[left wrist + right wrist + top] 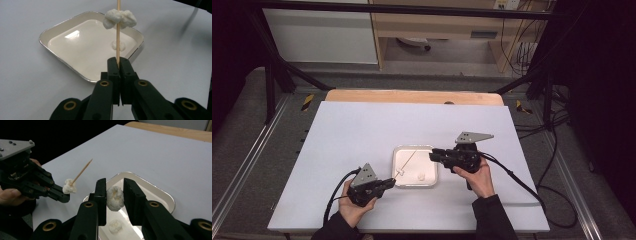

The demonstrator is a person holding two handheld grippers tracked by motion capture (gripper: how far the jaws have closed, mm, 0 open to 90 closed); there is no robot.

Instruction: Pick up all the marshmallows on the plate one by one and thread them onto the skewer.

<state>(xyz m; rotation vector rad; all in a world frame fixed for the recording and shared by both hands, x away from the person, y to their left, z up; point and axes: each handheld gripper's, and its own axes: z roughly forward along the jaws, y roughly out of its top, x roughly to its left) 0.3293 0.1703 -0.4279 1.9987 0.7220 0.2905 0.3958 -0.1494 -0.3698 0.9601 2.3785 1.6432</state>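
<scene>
Left gripper [118,65] jaws clamp our skewer [118,37]; right gripper [115,195] pinches popcorn piece [115,198] above tray [398,151], white table [362,130], dim lab.

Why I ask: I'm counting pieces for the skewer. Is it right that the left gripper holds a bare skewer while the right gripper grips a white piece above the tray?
Not quite: the skewer is not bare. The left gripper view shows one white lump already threaded on it. The rest holds: the left gripper holds the skewer, and the right gripper grips a white piece above the tray.
</scene>
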